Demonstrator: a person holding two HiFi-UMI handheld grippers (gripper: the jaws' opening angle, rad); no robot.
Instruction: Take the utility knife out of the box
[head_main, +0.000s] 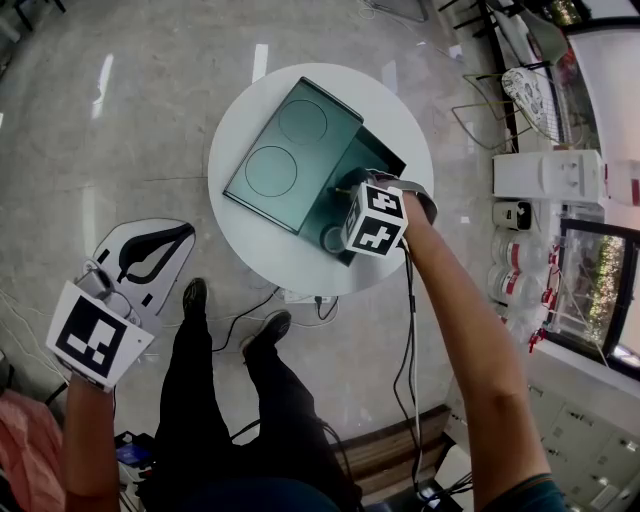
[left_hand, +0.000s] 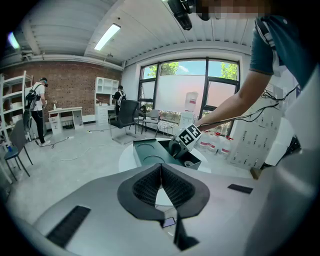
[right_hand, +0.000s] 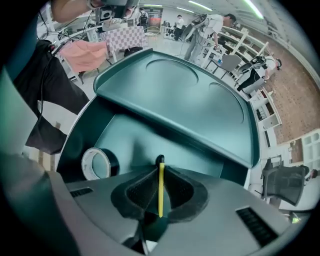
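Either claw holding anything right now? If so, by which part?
Right claw is shut on the yellow utility knife, pinching its body edge-on; its black end pokes past the pads, above the box floor. Left claw is shut, empty.

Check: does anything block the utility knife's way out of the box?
Nothing visible does. The right gripper is shut on the utility knife; the lid covers only the far part of the box, and the tape roll lies apart on the left.
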